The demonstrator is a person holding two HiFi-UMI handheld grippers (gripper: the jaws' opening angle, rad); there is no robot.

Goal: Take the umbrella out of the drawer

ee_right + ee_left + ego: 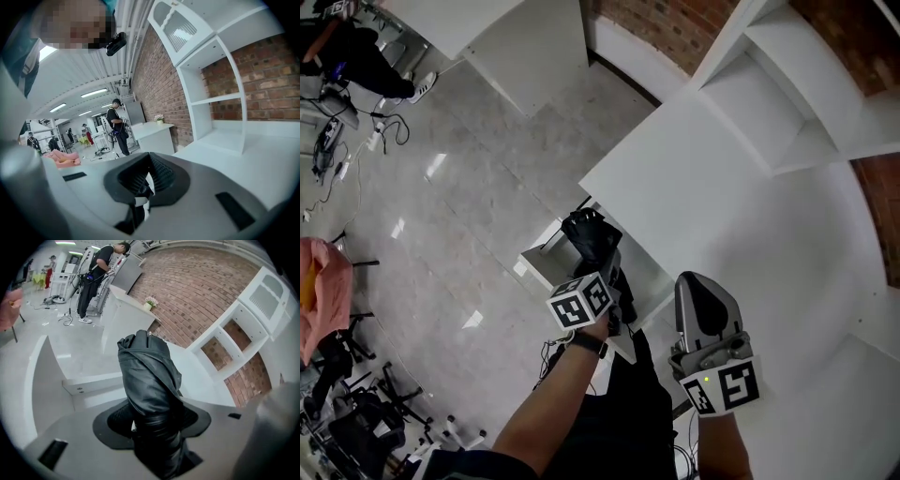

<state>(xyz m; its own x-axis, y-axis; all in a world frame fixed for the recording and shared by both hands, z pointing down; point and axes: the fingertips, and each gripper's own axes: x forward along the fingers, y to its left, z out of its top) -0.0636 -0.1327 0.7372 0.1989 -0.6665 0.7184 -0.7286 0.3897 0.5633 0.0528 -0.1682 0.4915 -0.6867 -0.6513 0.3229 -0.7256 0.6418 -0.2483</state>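
Observation:
A black folded umbrella (592, 234) sticks up out of my left gripper (606, 270), which is shut on its lower part. In the left gripper view the umbrella (150, 380) rises between the two dark pads of my left gripper (152, 422), just above the open white drawer (49, 380). The head view shows the drawer (540, 265) pulled out from under the white desk top (741, 234). Over the desk's near edge, my right gripper (701, 286) has its jaws together and holds nothing. In its own view my right gripper (143, 185) shows only the desk and room beyond.
White shelving (797, 84) against a brick wall (197, 291) stands at the desk's back. A white counter (124, 310) stands further off, with a person (93, 277) beside it. Cables (337, 141) and a pink cloth (323, 291) lie on the floor's left side.

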